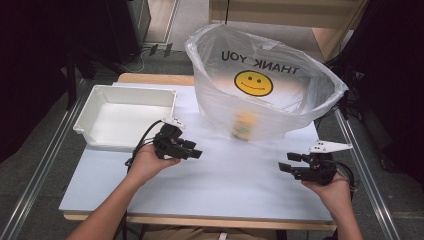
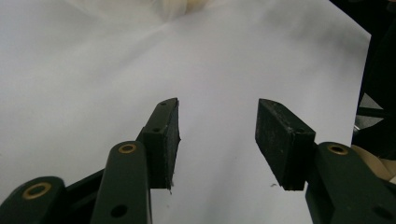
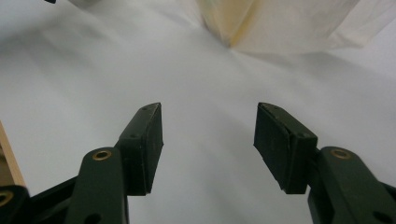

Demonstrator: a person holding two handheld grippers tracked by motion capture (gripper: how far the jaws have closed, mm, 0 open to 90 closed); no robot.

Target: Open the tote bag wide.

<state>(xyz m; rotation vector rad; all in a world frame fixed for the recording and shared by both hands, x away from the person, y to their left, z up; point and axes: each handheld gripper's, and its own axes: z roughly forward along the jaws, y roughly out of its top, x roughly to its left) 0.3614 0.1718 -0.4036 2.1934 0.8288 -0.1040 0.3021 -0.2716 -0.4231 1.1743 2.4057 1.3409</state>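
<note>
A large clear plastic bag (image 1: 265,85) stands open at the back of the white table (image 1: 225,180), printed with a yellow smiley and "THANK YOU". A yellowish item (image 1: 244,125) shows blurred through its front wall. My left gripper (image 1: 196,150) is held low over the table in front of the tray, jaws open and empty, pointing right; its own view has the gripper (image 2: 217,140) over bare white surface. My right gripper (image 1: 286,162) hovers near the right front, pointing left, open and empty. In the right gripper view the gripper (image 3: 208,142) faces the bag's base (image 3: 280,23).
An empty white tray (image 1: 127,116) sits at the table's back left. Metal rails (image 1: 42,165) run along both sides of the table. Black cables trail from each gripper. A wooden cabinet (image 1: 300,20) stands behind the bag.
</note>
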